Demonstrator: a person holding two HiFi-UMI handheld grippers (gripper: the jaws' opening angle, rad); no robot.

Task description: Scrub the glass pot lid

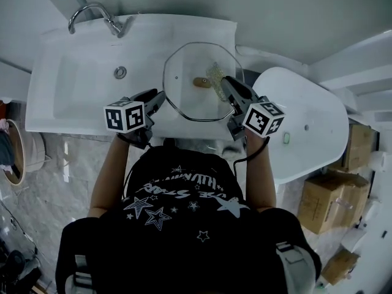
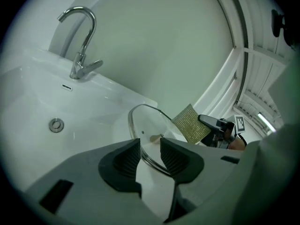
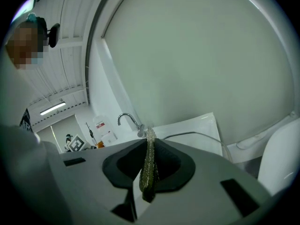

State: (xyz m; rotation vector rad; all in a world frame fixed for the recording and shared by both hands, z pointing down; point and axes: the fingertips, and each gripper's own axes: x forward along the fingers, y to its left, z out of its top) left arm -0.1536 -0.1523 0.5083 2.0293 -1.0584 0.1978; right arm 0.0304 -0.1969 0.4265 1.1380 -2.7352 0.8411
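The white sink (image 1: 79, 78) carried the glass pot lid (image 1: 184, 66) at its right end, between the two grippers. The lid's near-left rim ran through the gap of the left gripper (image 1: 158, 100), whose jaws stood partly apart and pressed on nothing. The right gripper (image 1: 226, 84), clamped on a thin gold scouring pad (image 1: 215, 72), hung over the lid's right side beside the knob (image 1: 201, 82). Whether the pad touched the glass could not be told, since that gripper's own view hid most of the lid.

Lid (image 1: 184, 66) and pad (image 1: 215, 73) at the sink (image 1: 73, 72).
Clear glass, steel rim, brown knob (image 1: 201, 82) up, lying on the sink's right ledge; green-gold pad above it, perhaps touching.
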